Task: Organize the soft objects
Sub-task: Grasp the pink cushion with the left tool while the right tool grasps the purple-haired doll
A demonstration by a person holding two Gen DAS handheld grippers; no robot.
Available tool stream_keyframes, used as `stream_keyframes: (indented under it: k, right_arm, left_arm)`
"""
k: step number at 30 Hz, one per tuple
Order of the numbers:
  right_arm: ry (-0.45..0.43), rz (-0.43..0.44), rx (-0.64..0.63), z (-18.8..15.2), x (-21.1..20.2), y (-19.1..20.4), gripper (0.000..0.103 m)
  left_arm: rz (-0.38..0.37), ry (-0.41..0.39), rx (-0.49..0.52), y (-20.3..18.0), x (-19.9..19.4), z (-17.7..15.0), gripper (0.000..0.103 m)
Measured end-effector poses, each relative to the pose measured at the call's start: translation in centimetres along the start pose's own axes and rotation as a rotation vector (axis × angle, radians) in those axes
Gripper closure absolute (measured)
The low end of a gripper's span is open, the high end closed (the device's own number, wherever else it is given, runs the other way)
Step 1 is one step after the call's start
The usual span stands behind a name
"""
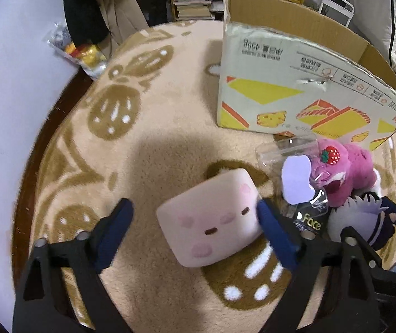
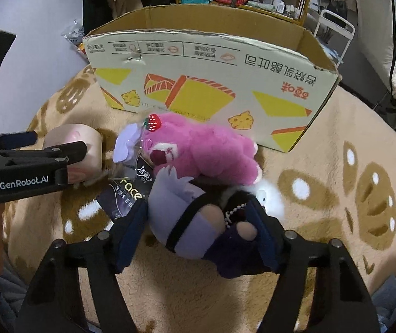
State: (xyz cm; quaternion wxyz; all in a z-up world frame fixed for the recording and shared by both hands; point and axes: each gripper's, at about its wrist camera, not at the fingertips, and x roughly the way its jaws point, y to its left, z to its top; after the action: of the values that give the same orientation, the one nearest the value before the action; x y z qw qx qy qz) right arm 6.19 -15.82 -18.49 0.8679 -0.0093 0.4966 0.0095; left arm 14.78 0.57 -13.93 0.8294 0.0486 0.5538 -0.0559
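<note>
We are at the pick-up, by our reading: each claw takes one toy, and the open box (image 2: 211, 83) ahead of both claws looks like the place to put them. To do it well, we want each toy seated deep between the pads before we lift, squeezed through its middle so the stuffing does not slip out sideways, and lifted clear of the plastic packet (image 2: 127, 191) that lies between the two claws.

The left claw (image 1: 195, 222) stands wide open around the pink cube (image 1: 211, 219). Its right finger (image 1: 275, 236) touches or nearly touches the cube's side; the left finger is apart from it. Nothing is gripped yet, and the cube rests on the rug (image 1: 156, 138).

The right claw (image 2: 198, 230) is partly closed around the purple doll (image 2: 192, 222), both pads against its sides; how hard it squeezes we cannot tell. The pink bear (image 2: 198, 147) lies just ahead of it, against the box.
</note>
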Motion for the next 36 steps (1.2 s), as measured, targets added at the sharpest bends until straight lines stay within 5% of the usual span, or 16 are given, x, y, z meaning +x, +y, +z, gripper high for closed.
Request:
stream_keyframes:
  k: [3,13,36]
  right_arm:
    - [-0.001,0.003,-0.011,0.0,0.0,0.1,0.031]
    - [-0.025,0.048,-0.002,0.3,-0.6,0.1,0.047]
    - [-0.249,0.073,0.015,0.2,-6.2,-0.2,0.047]
  left_arm:
    - [-0.052,0.033,-0.017,0.1,0.5,-0.3,0.031]
    - [-0.025,0.009,0.019,-0.8,0.5,-1.0,0.052]
    - [0.052,-0.097,-0.044,0.6,-4.1,-3.5,0.061]
